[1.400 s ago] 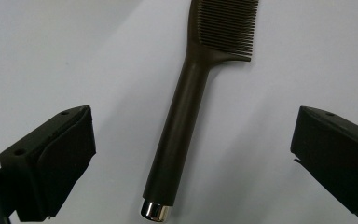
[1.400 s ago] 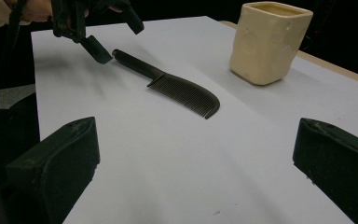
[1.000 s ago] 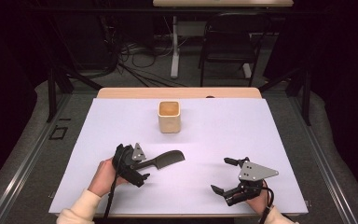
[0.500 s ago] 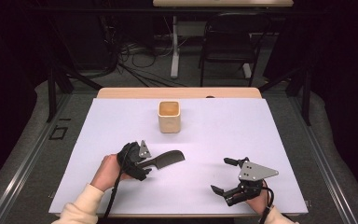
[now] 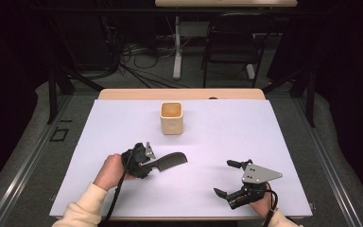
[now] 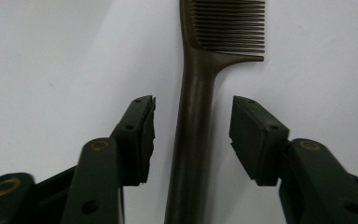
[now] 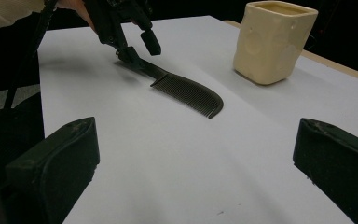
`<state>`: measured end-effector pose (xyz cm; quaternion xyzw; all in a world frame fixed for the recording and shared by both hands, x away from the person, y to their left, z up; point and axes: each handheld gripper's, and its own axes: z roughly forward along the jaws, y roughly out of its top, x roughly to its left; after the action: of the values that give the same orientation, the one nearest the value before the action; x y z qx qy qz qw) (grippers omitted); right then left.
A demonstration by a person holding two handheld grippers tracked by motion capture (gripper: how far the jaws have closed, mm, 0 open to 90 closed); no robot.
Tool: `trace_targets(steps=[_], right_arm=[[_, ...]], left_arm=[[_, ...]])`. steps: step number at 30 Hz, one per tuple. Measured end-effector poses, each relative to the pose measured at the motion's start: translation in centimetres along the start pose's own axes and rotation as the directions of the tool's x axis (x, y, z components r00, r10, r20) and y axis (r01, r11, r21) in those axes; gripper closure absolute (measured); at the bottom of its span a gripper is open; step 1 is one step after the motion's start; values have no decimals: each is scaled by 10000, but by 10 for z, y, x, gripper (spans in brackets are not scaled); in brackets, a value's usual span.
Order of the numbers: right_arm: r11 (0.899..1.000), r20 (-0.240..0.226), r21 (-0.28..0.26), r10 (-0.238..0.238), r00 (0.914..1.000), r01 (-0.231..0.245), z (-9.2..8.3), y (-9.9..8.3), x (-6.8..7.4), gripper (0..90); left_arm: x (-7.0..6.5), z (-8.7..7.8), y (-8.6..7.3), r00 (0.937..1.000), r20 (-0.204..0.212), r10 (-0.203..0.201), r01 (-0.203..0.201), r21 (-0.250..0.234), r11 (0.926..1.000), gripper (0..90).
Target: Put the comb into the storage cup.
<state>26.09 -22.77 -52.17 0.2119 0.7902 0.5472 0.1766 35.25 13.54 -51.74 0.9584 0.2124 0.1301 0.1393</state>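
A dark comb [image 5: 174,161] lies flat on the white table [image 5: 227,132], teeth pointing toward the far side. My left gripper [image 5: 152,163] straddles the comb's handle [image 6: 193,140]. Its jaws have just been closing, and a narrow gap still shows between each pad [image 6: 144,135] and the handle, so the gripper is open. In the right gripper view the left gripper [image 7: 137,44] stands over the handle end of the comb [image 7: 191,93]. My right gripper [image 5: 224,178] rests near the table's front right, jaws wide open with nothing between them [image 7: 196,154].
A cream square cup [image 5: 171,118] stands upright at the middle back of the table, beyond the comb, and appears at the upper right of the right gripper view [image 7: 272,39]. A wooden strip [image 5: 179,93] borders the far edge. Chairs and cables lie in the dark behind.
My left gripper has slid a little to the right over the comb's handle and its jaws have narrowed around it. The comb, the cup and the right gripper have not moved.
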Motion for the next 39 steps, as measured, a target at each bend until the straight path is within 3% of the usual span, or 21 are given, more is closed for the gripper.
trace_targets(steps=[7,25,32,39], right_arm=[[10000,-5,11,-14,10000,14,0,0,0,0],[10000,12,-4,-34,10000,34,0,0,1,0],[10000,-1,0,-59,10000,59,0,0,1,0],[10000,51,-59,-57,10000,57,-1,1,1,0]], left_arm=[[1,3,8,9996,245,124,-132,334,9994,621],[8,16,17,9976,611,317,-376,984,9944,687],[9,17,18,9967,737,331,-405,1009,9941,701],[10,17,16,9973,725,101,-164,865,9961,720]])
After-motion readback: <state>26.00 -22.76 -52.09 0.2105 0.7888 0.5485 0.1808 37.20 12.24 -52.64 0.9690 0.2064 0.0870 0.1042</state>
